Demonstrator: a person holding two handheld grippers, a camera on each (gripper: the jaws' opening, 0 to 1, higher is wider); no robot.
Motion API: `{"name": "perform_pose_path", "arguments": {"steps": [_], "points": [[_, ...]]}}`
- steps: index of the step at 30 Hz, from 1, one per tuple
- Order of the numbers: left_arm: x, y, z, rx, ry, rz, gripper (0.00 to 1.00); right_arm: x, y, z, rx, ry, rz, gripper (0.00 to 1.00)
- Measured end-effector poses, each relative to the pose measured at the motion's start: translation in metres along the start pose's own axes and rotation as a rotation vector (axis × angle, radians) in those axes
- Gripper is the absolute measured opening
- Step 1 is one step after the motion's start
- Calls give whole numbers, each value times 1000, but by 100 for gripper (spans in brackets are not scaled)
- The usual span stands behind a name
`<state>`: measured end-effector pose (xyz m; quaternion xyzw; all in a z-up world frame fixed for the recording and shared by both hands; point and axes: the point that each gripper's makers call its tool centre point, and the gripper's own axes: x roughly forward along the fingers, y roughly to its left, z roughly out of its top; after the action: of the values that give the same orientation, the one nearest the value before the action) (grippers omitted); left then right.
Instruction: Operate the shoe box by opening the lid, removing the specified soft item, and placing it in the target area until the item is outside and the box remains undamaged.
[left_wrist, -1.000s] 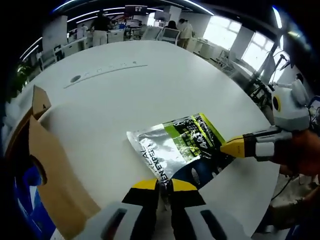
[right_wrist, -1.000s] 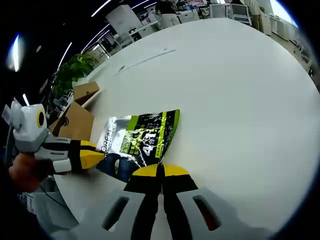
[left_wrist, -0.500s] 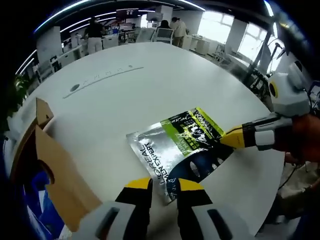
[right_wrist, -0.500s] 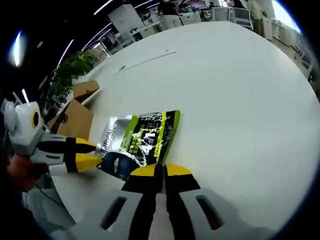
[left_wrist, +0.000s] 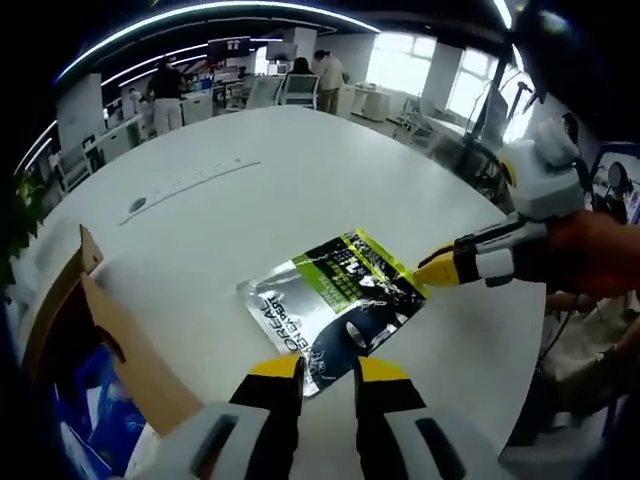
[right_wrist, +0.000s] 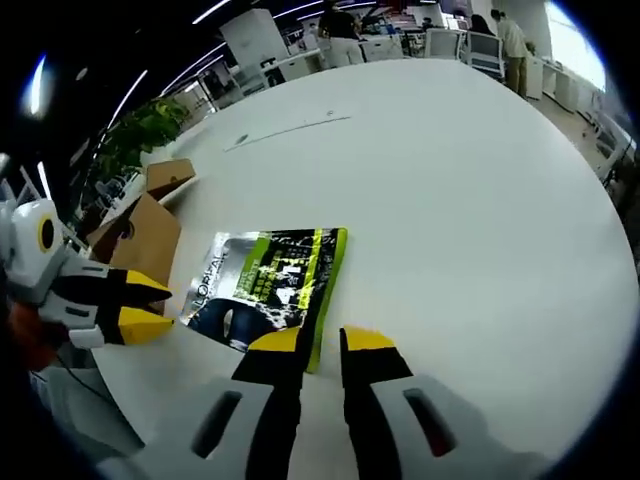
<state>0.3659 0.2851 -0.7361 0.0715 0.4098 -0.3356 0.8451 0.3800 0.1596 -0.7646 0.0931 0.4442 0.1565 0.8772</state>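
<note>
So the soft pouch (left_wrist: 335, 305) is out of the shoe box (left_wrist: 95, 350) and lying flat on the white desk (left_wrist: 250, 210), silver and green with dark print. The cardboard box sits at the desk's edge with its lid up, just off to the side of the pouch. Left hand-held gripper (left_wrist: 328, 370) has its jaws apart with a small gap, right at the pouch's near edge, gripping nothing. Right hand-held gripper (right_wrist: 325, 342) is the same deal, jaws parted and empty beside the pouch (right_wrist: 265, 285)
</note>
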Motion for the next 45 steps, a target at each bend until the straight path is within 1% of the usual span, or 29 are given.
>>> {"name": "perform_pose_path", "arguments": {"steps": [5,6,7,8,9,11,15,18,20,24,27,28,31,34,36,38,39,43,44,45], "points": [[-10,-4,8,4,-39,-22,20,-8,12,5,-13,-11,4,12],[-12,-4,9,5,-45,-25,20,-7,10,5,-16,-14,5,12],[-14,-6,13,-3,-69,-42,20,-7,10,6,-20,-16,6,12],[-15,-8,16,-16,-83,-61,20,-9,13,8,-23,-19,6,12],[-19,-8,18,-16,-89,-68,20,-10,16,10,-27,-23,8,12],[-24,-7,22,-1,-109,-63,20,-12,19,12,-33,-28,12,11],[-35,5,30,-29,-144,-46,20,-15,31,20,-52,-36,20,11],[-44,15,31,-51,-162,-36,20,-17,42,26,-67,-43,33,11],[-51,22,31,-59,-173,-25,19,-17,46,28,-72,-46,34,10],[-63,35,27,-74,-188,-7,19,-16,61,34,-78,-55,51,10],[-76,46,25,-95,-210,9,19,-15,82,45,-54,-86,91,10],[-83,51,25,-108,-224,19,19,-15,87,47,-60,-92,98,10],[-95,65,20,-111,-232,42,19,-12,108,52,-82,-93,125,10],[-108,83,13,-132,-240,69,19,-7,133,57,-113,-88,165,11],[-118,99,5,-159,-245,99,19,-3,148,60,-131,-86,192,11],[-125,111,-1,-172,-248,117,19,0,163,62,-155,-83,215,11],[-131,117,-7,-181,-249,132,19,2,169,63,-162,-81,223,11],[-150,142,-22,-216,-257,180,19,8,198,63,-190,-72,264,11],[-154,147,-25,-228,-260,189,19,10,201,63,-198,-68,272,11],[-161,154,-31,-254,-266,205,19,13,209,62,-211,-59,289,11]]}}
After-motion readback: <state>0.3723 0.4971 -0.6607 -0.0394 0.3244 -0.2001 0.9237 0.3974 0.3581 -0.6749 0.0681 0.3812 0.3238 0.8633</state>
